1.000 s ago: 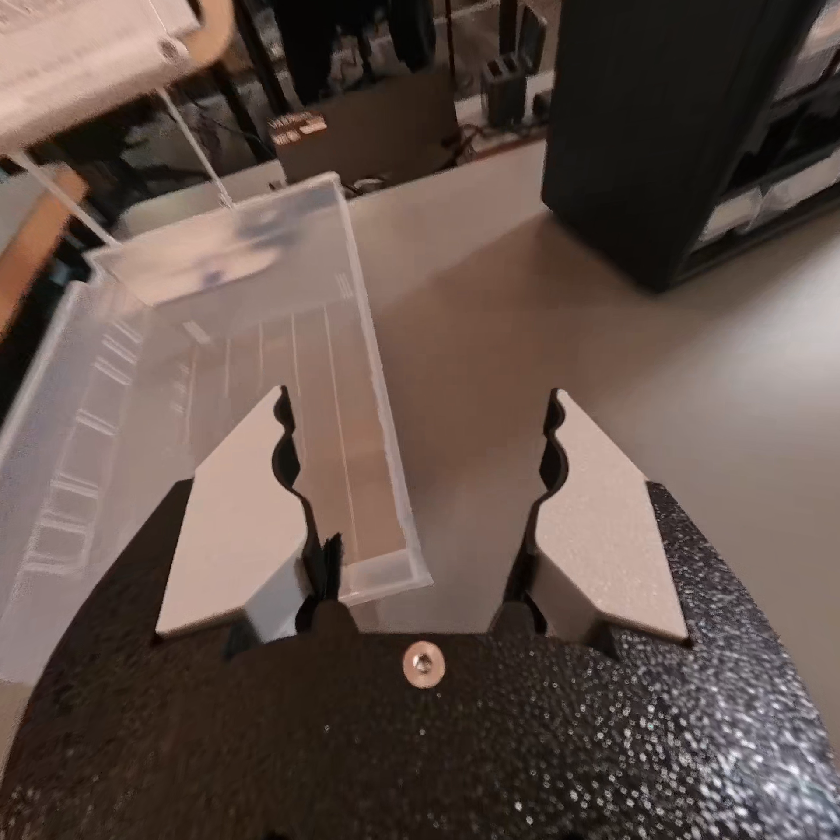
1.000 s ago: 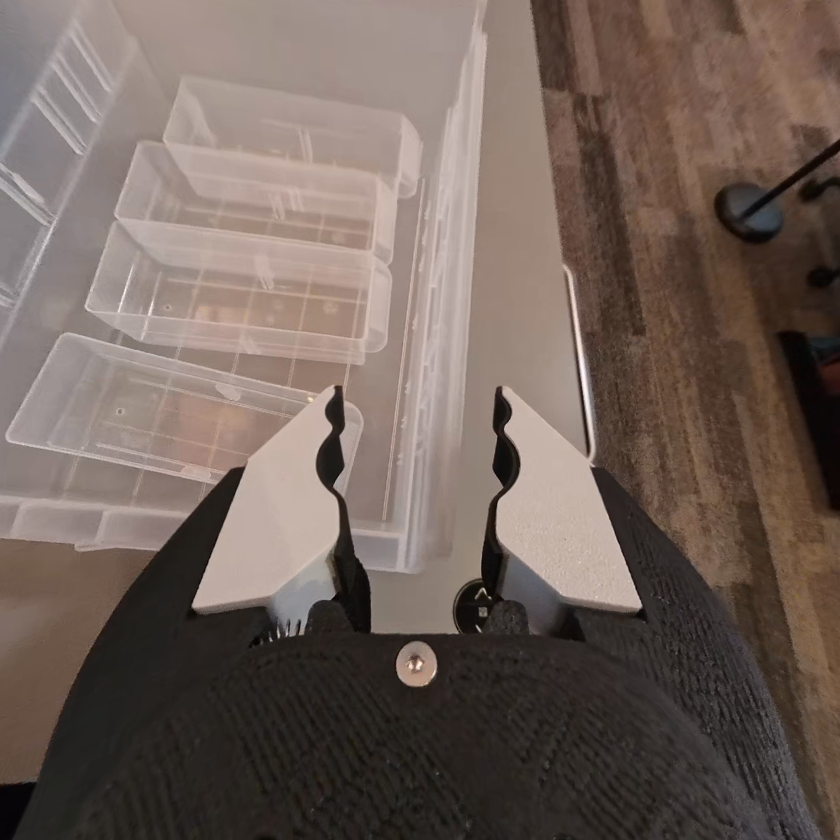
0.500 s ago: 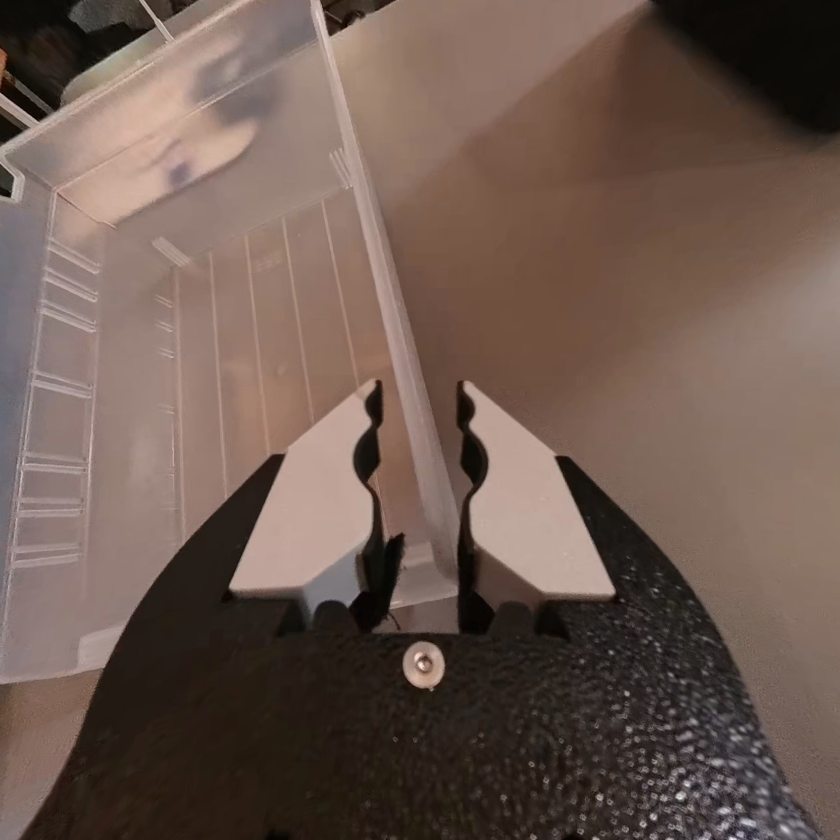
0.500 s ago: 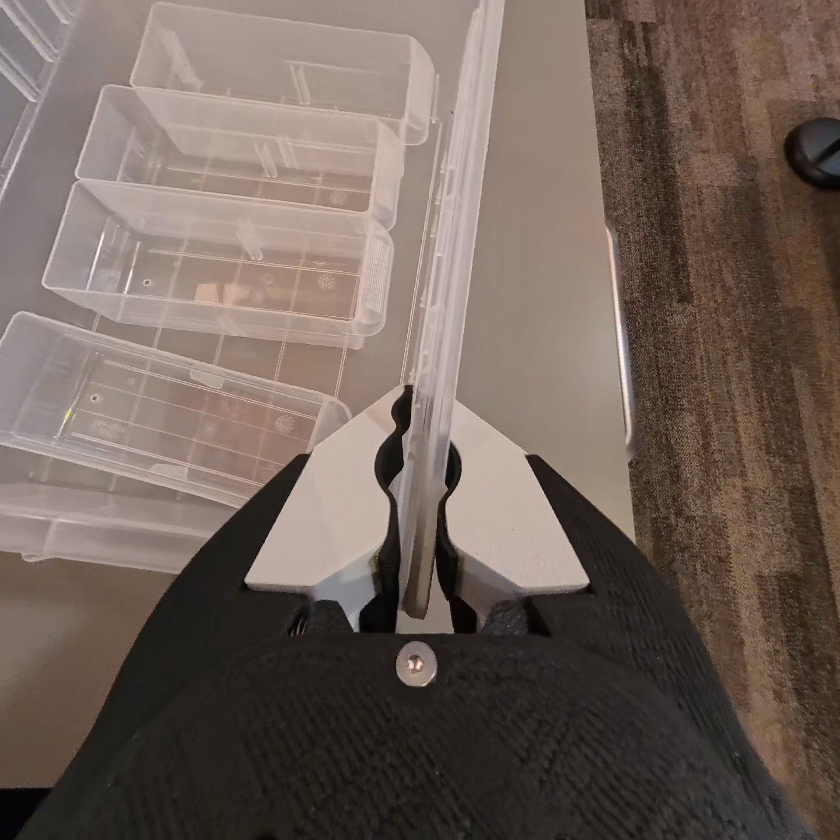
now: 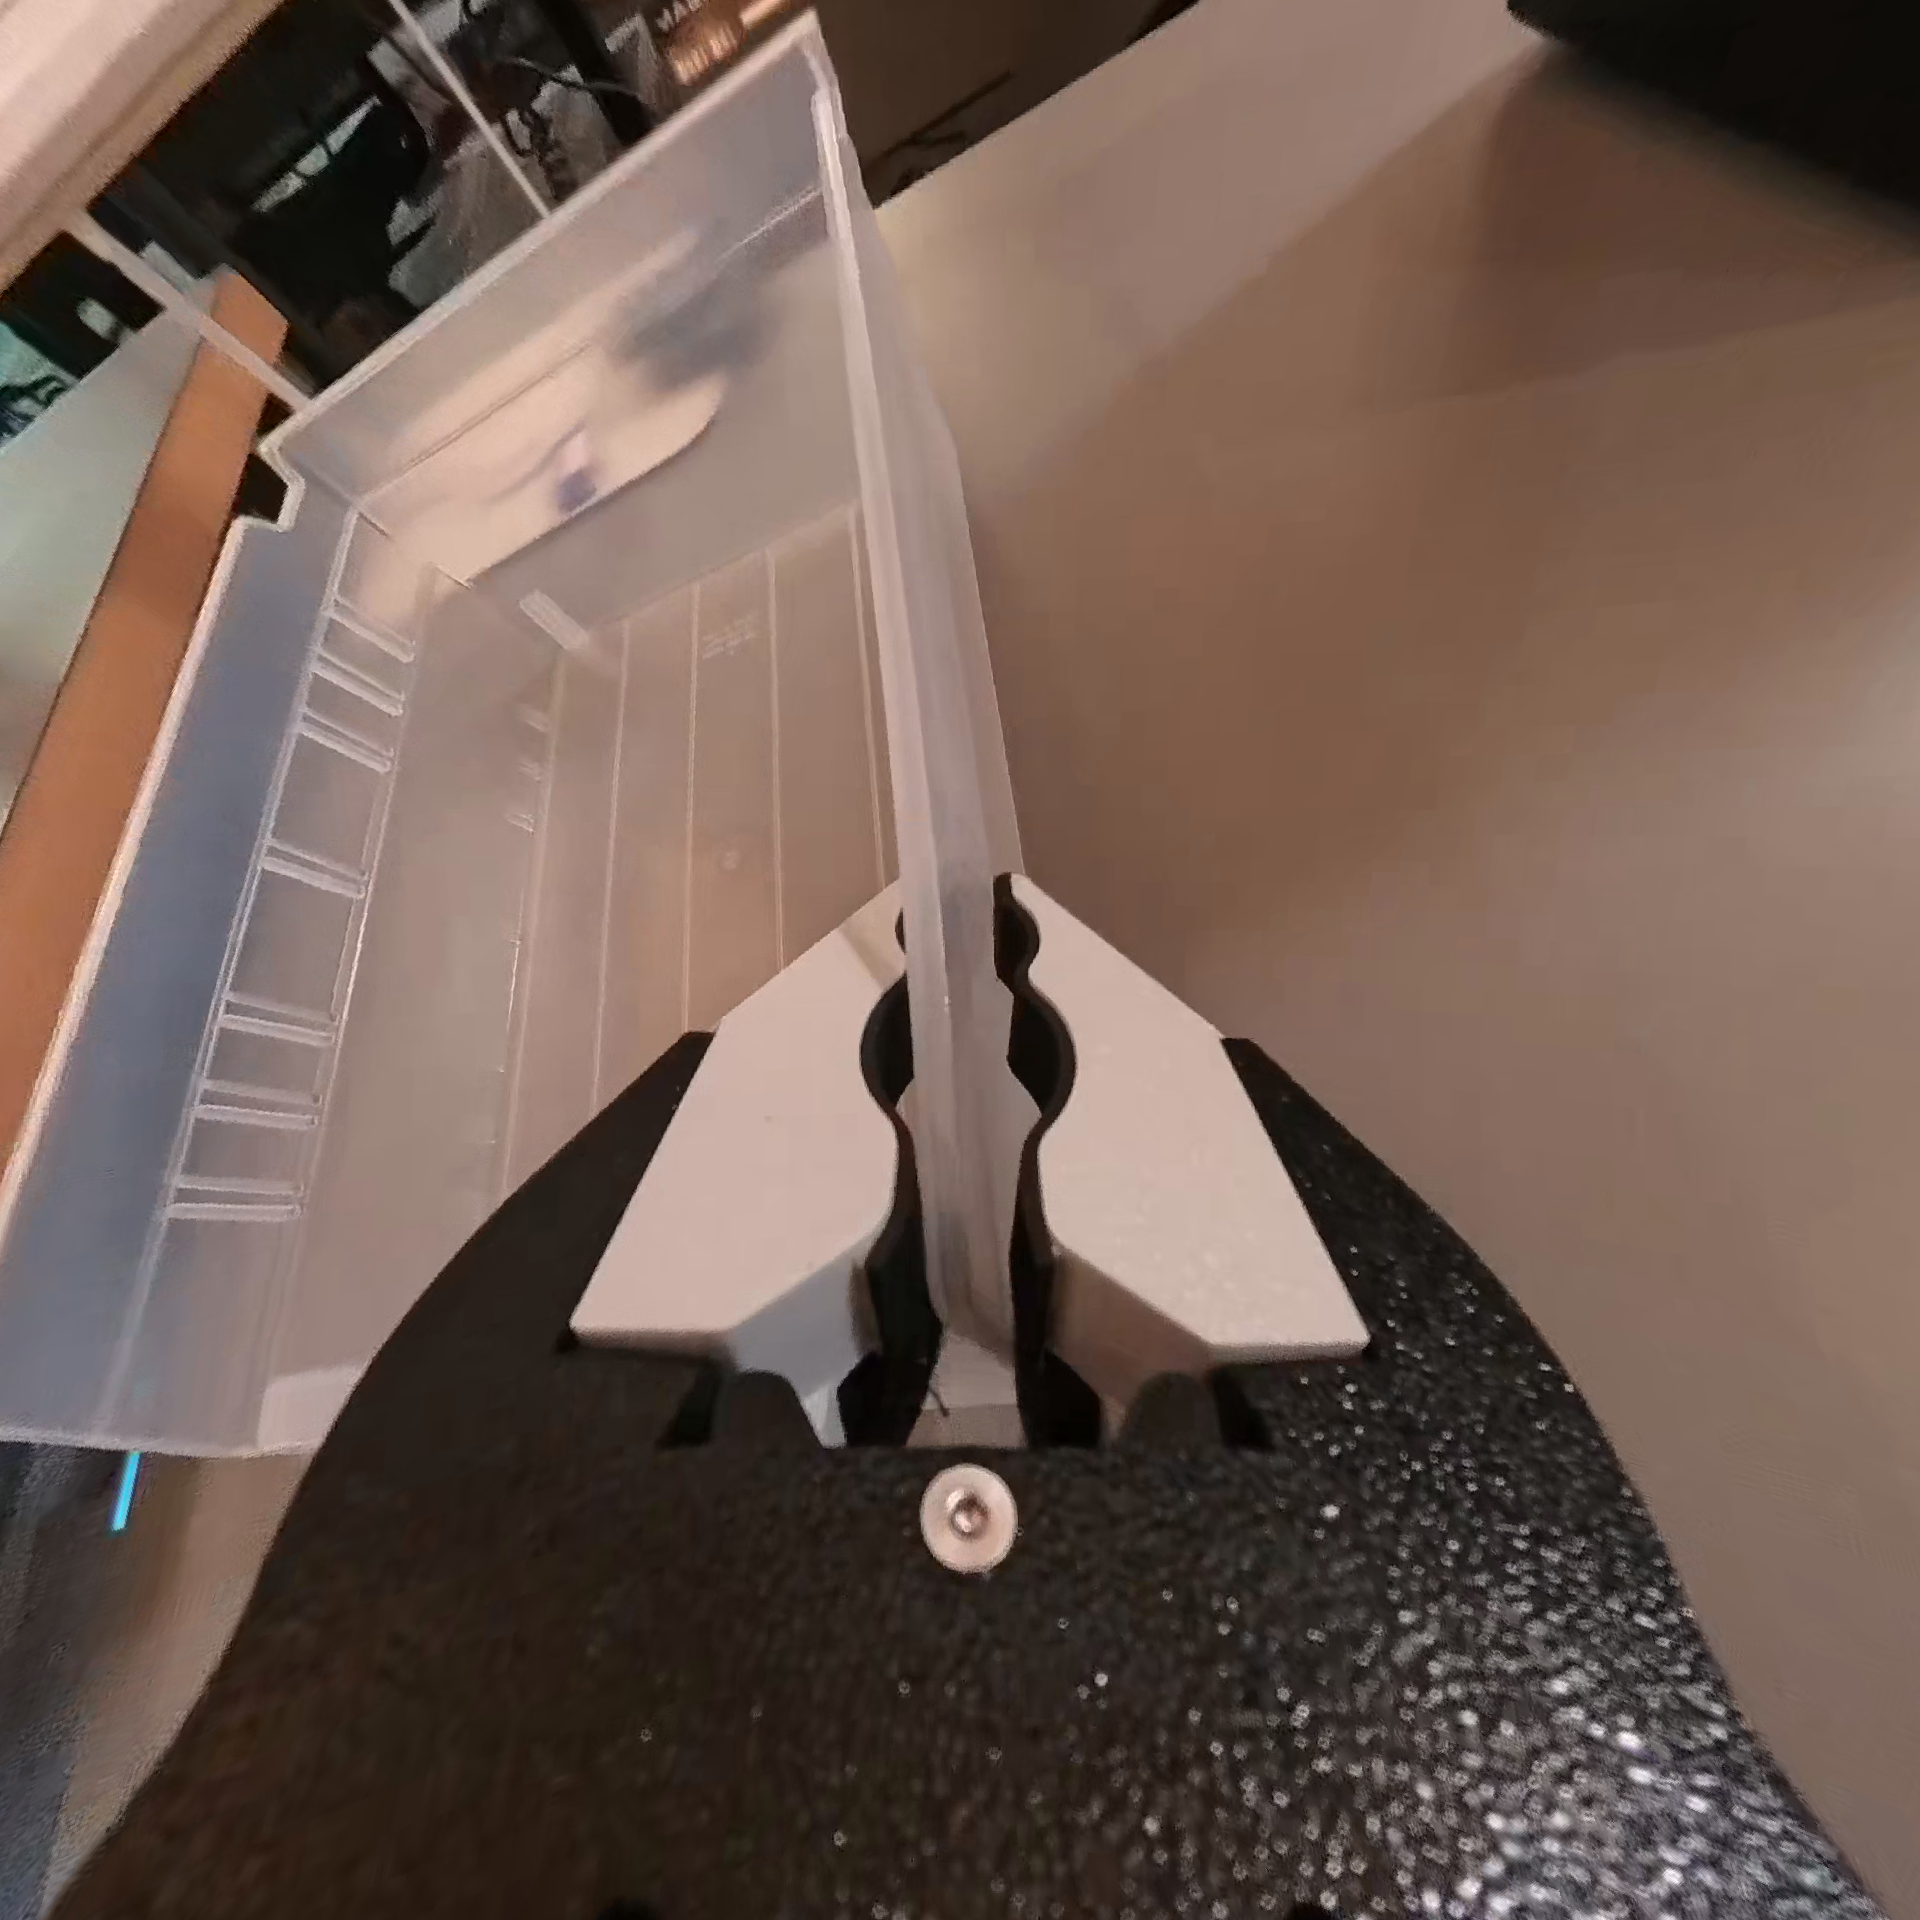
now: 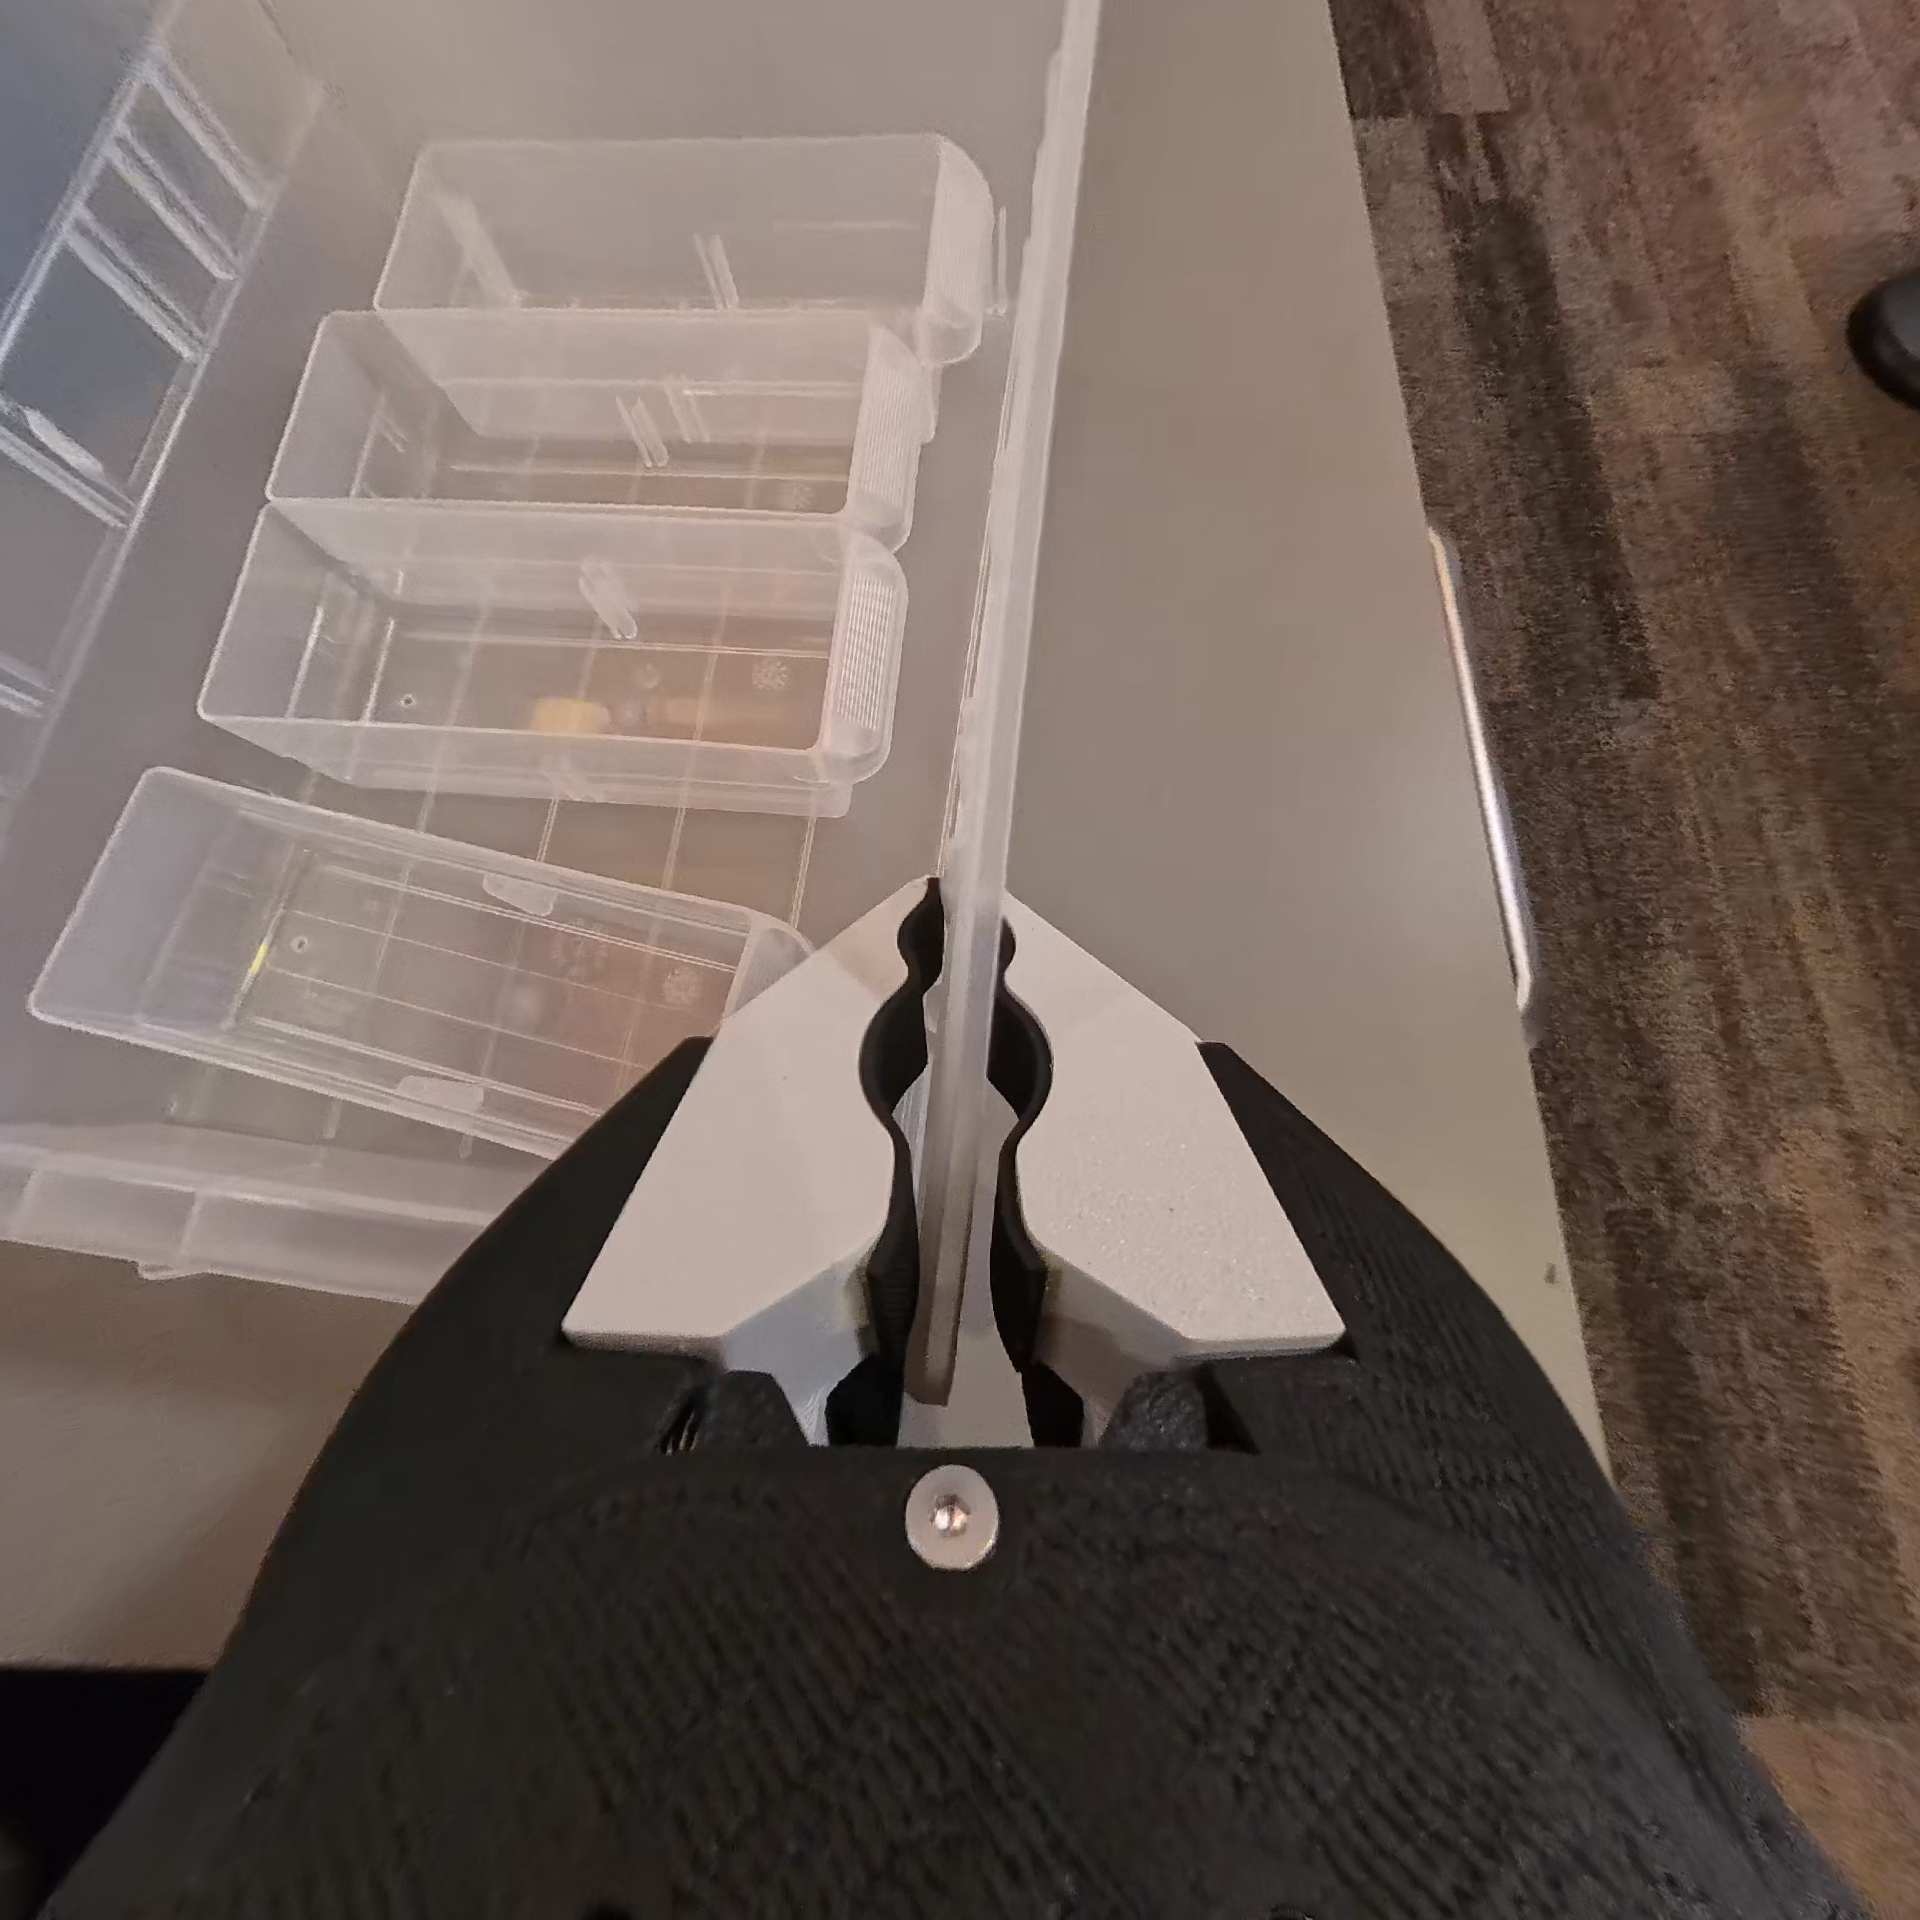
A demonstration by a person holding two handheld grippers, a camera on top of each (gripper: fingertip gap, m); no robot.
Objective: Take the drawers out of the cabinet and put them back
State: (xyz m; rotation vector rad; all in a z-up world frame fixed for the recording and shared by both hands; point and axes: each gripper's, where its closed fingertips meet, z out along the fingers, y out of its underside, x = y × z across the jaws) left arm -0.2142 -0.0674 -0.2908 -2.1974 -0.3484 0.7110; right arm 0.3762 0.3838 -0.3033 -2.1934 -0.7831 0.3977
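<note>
Right wrist view: four small clear drawers [image 6: 582,644] lie side by side inside a large clear bin [image 6: 1023,436] that rests on the desk [image 6: 1226,644]. The right claw [image 6: 961,1122] is clamped on the bin's right wall near its front corner, the wall running edge-on between the two grey fingers [image 6: 1132,1164]. One drawer, second from the front, has a few small yellowish bits in it; the others look empty. The nearest drawer sits askew, tipped against the bin's front wall.

Left wrist view: the left claw [image 5: 961,1122] is likewise closed tight on an upright wall of a clear bin [image 5: 343,852], close to a front corner. No drawers show in this part of it, and I cannot tell whether it is the same bin.

By my judgement the bin is light, thin plastic that is smooth and somewhat flexible, so a one-sided grip would let it twist. Holding the rim near corners, where the wall is stiffest, seems the soundest hold. The loose drawers would slide if the bin tilted.

The desk is smooth, matte and beige. Beyond its right edge lies brown patterned carpet [image 6: 1683,520]. A black cabinet [image 5: 1745,73] stands at the far right of the desk, and dark clutter fills the room behind.
</note>
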